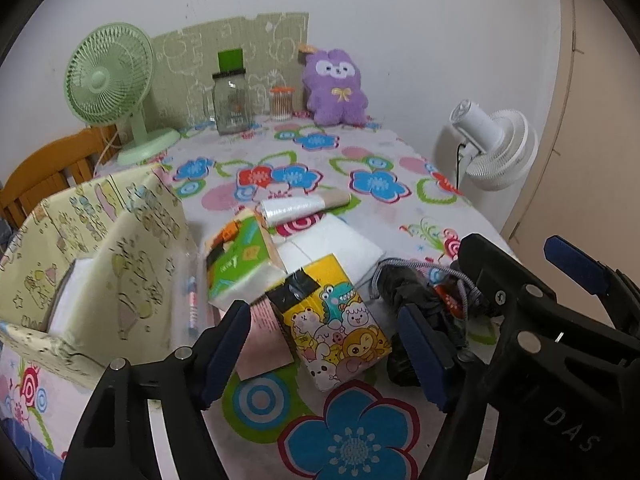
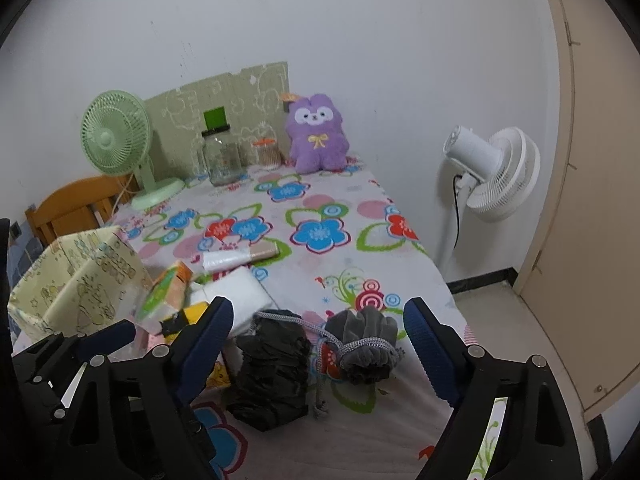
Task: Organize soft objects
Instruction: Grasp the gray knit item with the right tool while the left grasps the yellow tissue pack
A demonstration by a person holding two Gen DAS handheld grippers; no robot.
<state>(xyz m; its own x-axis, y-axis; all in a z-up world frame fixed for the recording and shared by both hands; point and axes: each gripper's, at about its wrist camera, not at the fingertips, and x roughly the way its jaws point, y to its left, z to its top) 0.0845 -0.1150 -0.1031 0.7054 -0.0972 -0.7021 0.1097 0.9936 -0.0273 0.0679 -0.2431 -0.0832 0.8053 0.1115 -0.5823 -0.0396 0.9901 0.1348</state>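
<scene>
Tongs spread wide on both sides: left tongs (image 1: 324,344) framing cartoon tissue pack (image 1: 334,320), right tongs (image 2: 320,344) over grey drawstring pouch (image 2: 370,344), probably lining up for yellow storage box (image 1: 92,248) on table (image 1: 360,168).

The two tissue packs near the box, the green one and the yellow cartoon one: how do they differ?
The green tissue pack leans tilted beside the yellow paper-covered box; the yellow cartoon tissue pack lies nearer, between the open left gripper's fingers. The green one carries orange and black patches, the yellow one animal drawings and black tape. Both are soft packs on the flowered tablecloth.
</scene>
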